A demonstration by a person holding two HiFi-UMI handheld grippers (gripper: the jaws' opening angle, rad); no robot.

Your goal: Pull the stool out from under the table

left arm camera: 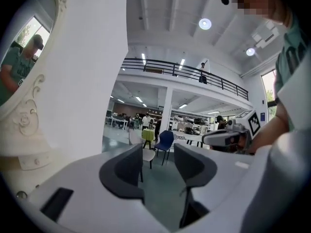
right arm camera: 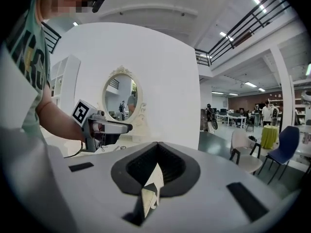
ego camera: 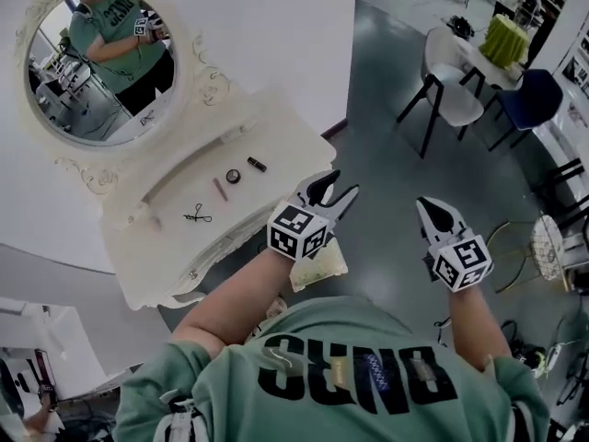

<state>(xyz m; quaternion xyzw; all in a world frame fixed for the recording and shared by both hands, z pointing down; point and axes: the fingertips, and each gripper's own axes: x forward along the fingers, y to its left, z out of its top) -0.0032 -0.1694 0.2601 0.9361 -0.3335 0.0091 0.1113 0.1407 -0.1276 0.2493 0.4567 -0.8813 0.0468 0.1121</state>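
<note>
Head view: left tongs [ego camera: 338, 185] apart, right tongs [ego camera: 428, 208] together, beside dressing table [ego camera: 285, 132].

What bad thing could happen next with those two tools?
The left tool hangs open near the white table; a careless swing might knock the lipstick or round compact off. The oval mirror stands close behind them and might get bumped too.
</note>
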